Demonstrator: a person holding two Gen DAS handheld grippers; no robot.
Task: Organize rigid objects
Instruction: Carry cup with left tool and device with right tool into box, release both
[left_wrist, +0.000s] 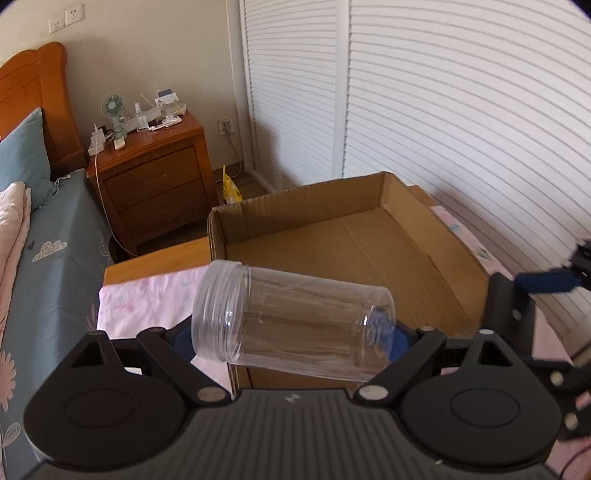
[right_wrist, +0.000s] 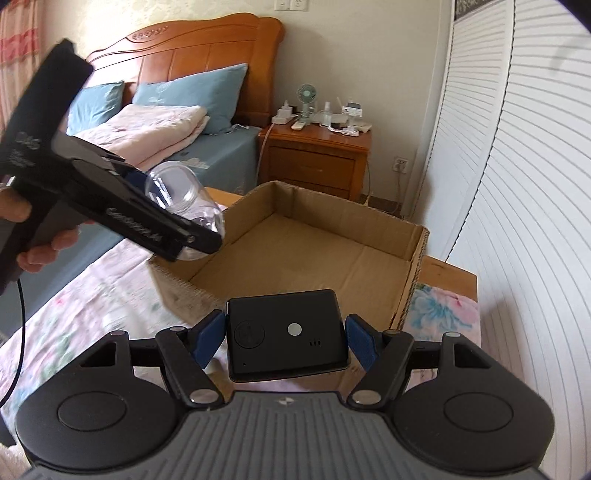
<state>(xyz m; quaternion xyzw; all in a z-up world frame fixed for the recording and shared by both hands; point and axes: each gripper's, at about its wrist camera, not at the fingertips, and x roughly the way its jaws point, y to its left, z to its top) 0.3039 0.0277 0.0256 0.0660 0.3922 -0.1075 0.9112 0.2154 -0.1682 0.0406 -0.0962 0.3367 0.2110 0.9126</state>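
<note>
My left gripper (left_wrist: 291, 332) is shut on a clear plastic jar (left_wrist: 295, 321), held on its side with the open threaded mouth to the left, above the near left corner of an open cardboard box (left_wrist: 369, 236). The jar also shows in the right wrist view (right_wrist: 184, 195), held over the box's left wall. My right gripper (right_wrist: 286, 338) is shut on a black rectangular device (right_wrist: 286, 332), held just before the near edge of the cardboard box (right_wrist: 325, 251). The right gripper shows at the far right of the left wrist view (left_wrist: 546, 282).
The box sits on a pink floral cloth (right_wrist: 92, 306) over a wooden table (right_wrist: 454, 273). A bed (right_wrist: 166, 122) with blue pillows lies to the left. A wooden nightstand (right_wrist: 317, 155) with a small fan stands behind. White louvred closet doors (right_wrist: 535, 184) run along the right.
</note>
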